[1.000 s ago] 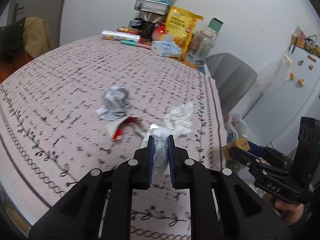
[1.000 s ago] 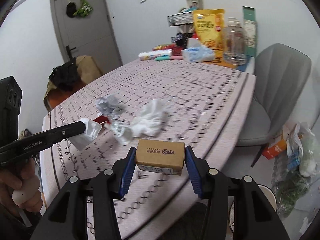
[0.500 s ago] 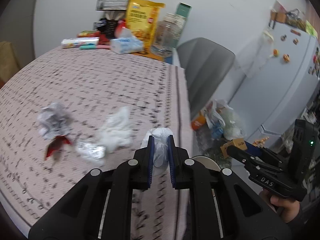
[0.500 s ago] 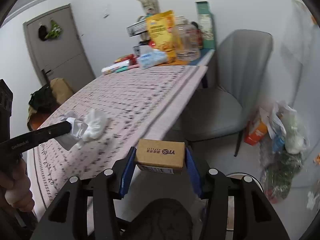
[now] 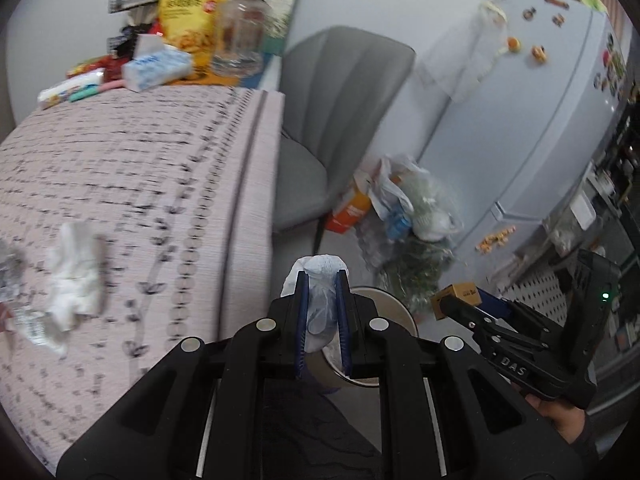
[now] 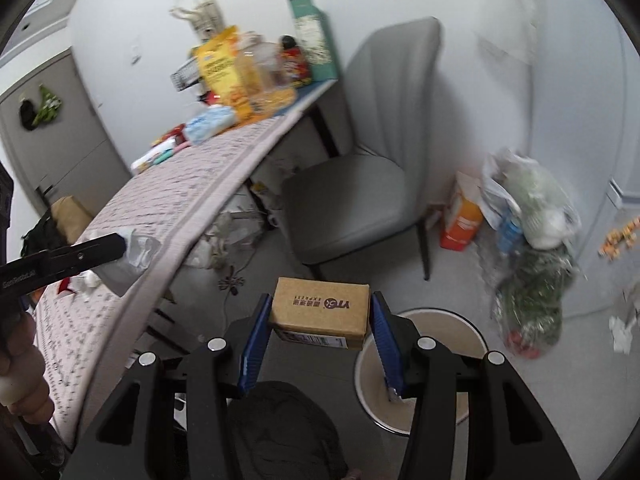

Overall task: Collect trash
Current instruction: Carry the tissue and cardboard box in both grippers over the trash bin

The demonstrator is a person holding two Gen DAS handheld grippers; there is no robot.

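My left gripper (image 5: 322, 280) is shut on a crumpled white wrapper (image 5: 320, 296) and holds it past the table's edge, above a round white trash bin (image 5: 376, 308) on the floor. My right gripper (image 6: 320, 312) is shut on a small brown cardboard box (image 6: 320, 310), held above the floor just left of the same bin (image 6: 440, 344). The left gripper with its wrapper also shows in the right wrist view (image 6: 132, 250). A crumpled white tissue (image 5: 76, 268) and a foil scrap (image 5: 28, 320) lie on the patterned tablecloth (image 5: 140, 160).
A grey chair (image 6: 360, 184) stands by the table's far corner. Plastic bags and an orange carton (image 6: 464, 216) pile on the floor against a white fridge (image 5: 540, 120). Snack bags, a tissue pack and a jar (image 5: 240, 32) crowd the table's far end.
Both grippers have swung right, off the table and over the floor, each keeping its load. The trash bin has come into view beneath them.
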